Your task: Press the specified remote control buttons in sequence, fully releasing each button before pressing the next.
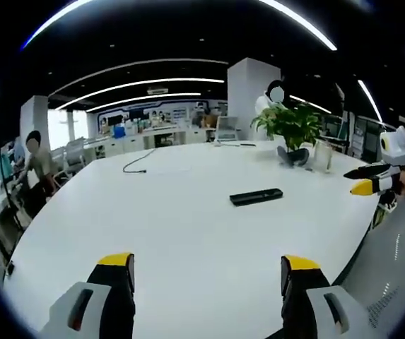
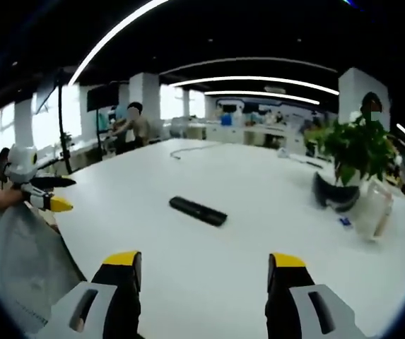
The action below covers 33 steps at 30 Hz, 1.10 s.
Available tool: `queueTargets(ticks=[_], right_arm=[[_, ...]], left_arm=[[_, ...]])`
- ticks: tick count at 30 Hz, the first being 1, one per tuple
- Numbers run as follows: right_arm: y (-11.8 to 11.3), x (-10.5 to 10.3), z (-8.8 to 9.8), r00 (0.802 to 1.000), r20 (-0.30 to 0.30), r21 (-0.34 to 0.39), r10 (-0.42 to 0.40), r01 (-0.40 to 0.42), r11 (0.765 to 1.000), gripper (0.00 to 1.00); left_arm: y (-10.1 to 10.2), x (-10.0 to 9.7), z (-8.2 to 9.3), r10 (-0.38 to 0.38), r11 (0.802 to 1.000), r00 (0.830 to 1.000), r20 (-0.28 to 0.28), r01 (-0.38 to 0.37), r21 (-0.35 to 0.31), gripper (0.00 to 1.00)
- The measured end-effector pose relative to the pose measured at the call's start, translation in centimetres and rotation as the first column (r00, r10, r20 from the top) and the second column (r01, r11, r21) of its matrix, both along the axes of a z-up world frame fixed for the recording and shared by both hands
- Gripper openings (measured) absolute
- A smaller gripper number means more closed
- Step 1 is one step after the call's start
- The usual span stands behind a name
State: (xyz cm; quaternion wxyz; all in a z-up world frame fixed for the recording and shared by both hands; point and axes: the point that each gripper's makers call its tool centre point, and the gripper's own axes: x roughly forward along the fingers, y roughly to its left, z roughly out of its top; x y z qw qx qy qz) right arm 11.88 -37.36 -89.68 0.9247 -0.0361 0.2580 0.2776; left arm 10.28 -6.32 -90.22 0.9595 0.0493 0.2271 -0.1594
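**Both grippers hover apart above the surface; remote lies untouched**

The remote control [image 1: 256, 196] [image 2: 198, 210] lies flat on the white surface [image 1: 174, 233] [image 2: 259, 212], well apart from both grippers.

The left gripper [image 1: 208, 275] is held above the near edge of the surface, jaws wide apart, holding nothing. It also shows at the left of the right gripper view [image 2: 47, 194].

The right gripper [image 2: 203, 274] is likewise held above the surface, jaws wide apart and empty. It shows at the right of the left gripper view [image 1: 375, 180].

A potted plant [image 1: 292, 131] [image 2: 354, 159] stands beyond the remote control. A cable [image 1: 140, 162] lies farther back.
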Motion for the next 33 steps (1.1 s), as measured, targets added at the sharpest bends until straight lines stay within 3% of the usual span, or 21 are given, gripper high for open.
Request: queueTargets(ticks=[2, 9, 14, 17, 20, 21, 22, 26, 28, 33], right_arm=[[0.0, 0.1, -0.3, 1.000, -0.021, 0.021, 0.002, -0.001, 1.000, 0.73], [0.0, 0.6, -0.3, 1.000, -0.002, 0.002, 0.017, -0.017, 1.000, 0.72], [-1.2, 1.1, -0.1, 0.999, 0.007, 0.004, -0.042, 0.042, 0.999, 0.72], [-1.8, 1.4, 0.0, 0.997, 0.018, 0.002, -0.070, 0.070, 0.998, 0.73], [-2.3, 1.7, 0.6, 0.994, 0.049, 0.011, -0.099, 0.098, 0.995, 0.71], [-2.6, 1.9, 0.5, 0.992, 0.044, 0.002, -0.117, 0.117, 0.993, 0.70], [-2.8, 2.0, 0.3, 0.991, 0.039, -0.008, -0.127, 0.127, 0.992, 0.70], [-2.6, 1.9, 0.1, 0.992, 0.026, -0.006, -0.122, 0.123, 0.992, 0.70], [-2.6, 1.9, 0.2, 0.991, 0.029, 0.004, -0.129, 0.129, 0.992, 0.69], [-3.4, 2.0, 0.3, 0.985, 0.026, 0.019, -0.172, 0.172, 0.985, 0.68]], left_arm=[[0.1, 0.0, 0.0, 0.004, 1.000, 1.000, -0.003, -0.003, 0.007, 0.87], [-0.3, 0.1, -0.9, -0.015, 0.999, 0.999, -0.045, 0.017, 0.045, 0.87], [-1.6, 0.0, -0.7, -0.040, 0.998, 0.997, -0.069, 0.038, -0.040, 0.85], [-2.7, -0.2, -1.0, -0.064, 0.991, 0.991, -0.113, 0.050, -0.124, 0.86], [-3.8, -0.3, -0.6, -0.100, 0.962, 0.985, -0.142, 0.059, -0.267, 0.92], [-3.9, -0.5, -0.9, -0.111, 0.955, 0.976, -0.189, 0.052, -0.292, 0.94], [-3.9, -0.7, -1.0, -0.120, 0.951, 0.969, -0.217, 0.049, -0.306, 0.95], [-4.0, 0.7, 0.2, -0.148, 0.945, 0.970, -0.191, 0.081, -0.317, 0.95], [-5.0, 1.3, 0.4, -0.221, 0.939, 0.954, -0.202, 0.152, -0.309, 0.95], [-7.3, 3.6, -0.4, -0.368, 0.923, 0.902, -0.227, 0.326, -0.203, 0.95]])
